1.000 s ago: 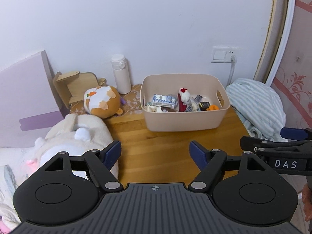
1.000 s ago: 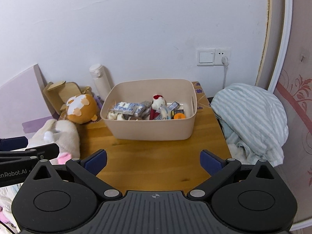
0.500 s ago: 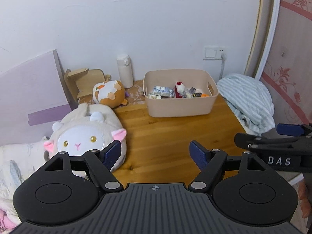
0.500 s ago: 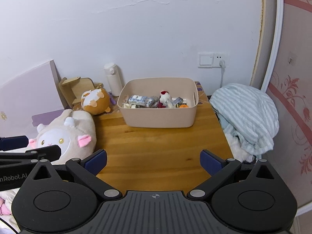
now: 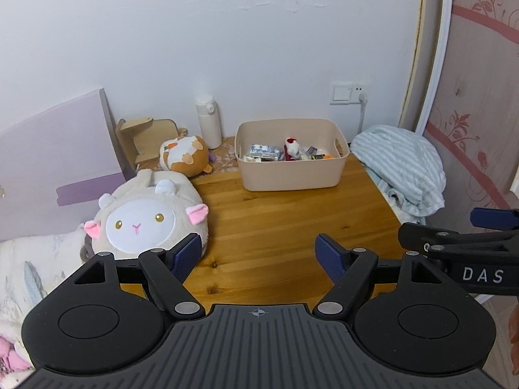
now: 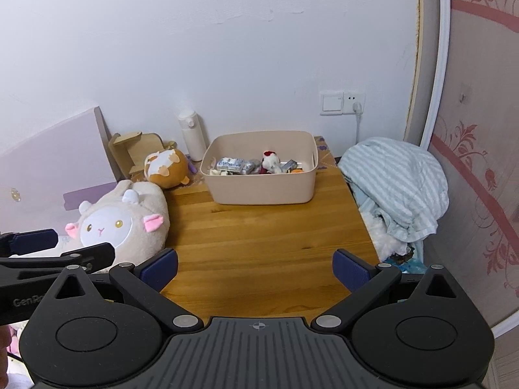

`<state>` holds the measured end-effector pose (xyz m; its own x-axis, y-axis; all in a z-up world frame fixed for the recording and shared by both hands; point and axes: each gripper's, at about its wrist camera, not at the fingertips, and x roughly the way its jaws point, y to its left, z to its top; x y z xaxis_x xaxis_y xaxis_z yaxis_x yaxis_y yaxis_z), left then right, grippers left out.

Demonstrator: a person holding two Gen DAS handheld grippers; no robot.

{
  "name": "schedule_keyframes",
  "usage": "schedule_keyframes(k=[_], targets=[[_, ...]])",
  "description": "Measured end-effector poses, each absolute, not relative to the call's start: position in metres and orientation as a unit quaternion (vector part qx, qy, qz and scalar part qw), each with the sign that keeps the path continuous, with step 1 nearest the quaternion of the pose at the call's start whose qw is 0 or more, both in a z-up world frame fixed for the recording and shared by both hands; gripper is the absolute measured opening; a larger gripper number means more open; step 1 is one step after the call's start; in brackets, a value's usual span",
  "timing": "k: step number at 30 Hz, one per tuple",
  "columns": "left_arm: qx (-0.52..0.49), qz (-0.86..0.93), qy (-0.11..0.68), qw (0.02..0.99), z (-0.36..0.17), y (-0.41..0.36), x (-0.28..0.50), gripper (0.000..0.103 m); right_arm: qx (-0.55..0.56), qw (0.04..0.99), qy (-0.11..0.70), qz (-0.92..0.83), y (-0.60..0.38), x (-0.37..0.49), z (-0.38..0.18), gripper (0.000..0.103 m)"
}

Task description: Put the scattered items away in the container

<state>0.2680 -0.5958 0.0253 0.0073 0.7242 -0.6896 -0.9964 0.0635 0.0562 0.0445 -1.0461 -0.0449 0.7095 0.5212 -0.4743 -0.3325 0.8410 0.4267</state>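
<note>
Both tongs empty and spread wide, well back from the filled bin

The beige plastic bin (image 5: 292,168) sits far ahead of the left gripper (image 5: 258,254) and right gripper (image 6: 256,269), at the table's (image 6: 259,243) back. It holds a blue-patterned packet (image 6: 231,164), a red-and-white plush toy (image 6: 271,161) and other small things. It looks light and stiff; its rim or handle slot is the best hold.

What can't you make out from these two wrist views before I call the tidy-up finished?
- Small items in the beige container: too small in both views to identify beyond a red-and-white toy; its bottom is hidden by its wall.
- Table's near edge: hidden by the right gripper and left gripper bodies.
- Floor at the right: covered by the striped bedding.
</note>
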Motion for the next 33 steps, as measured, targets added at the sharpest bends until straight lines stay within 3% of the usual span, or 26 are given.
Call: schedule_keyframes(k=[18,33], targets=[[-0.209,0.593,0.31,0.713,0.03,-0.653,0.287,0.078,0.15,0.914,0.304,0.222,-1.081,-0.002,-0.057,0.103],[-0.2,0.567,0.312,0.735,0.029,-0.658,0.281,0.078,0.15,0.911,0.313,0.224,-1.08,-0.009,-0.062,0.103]])
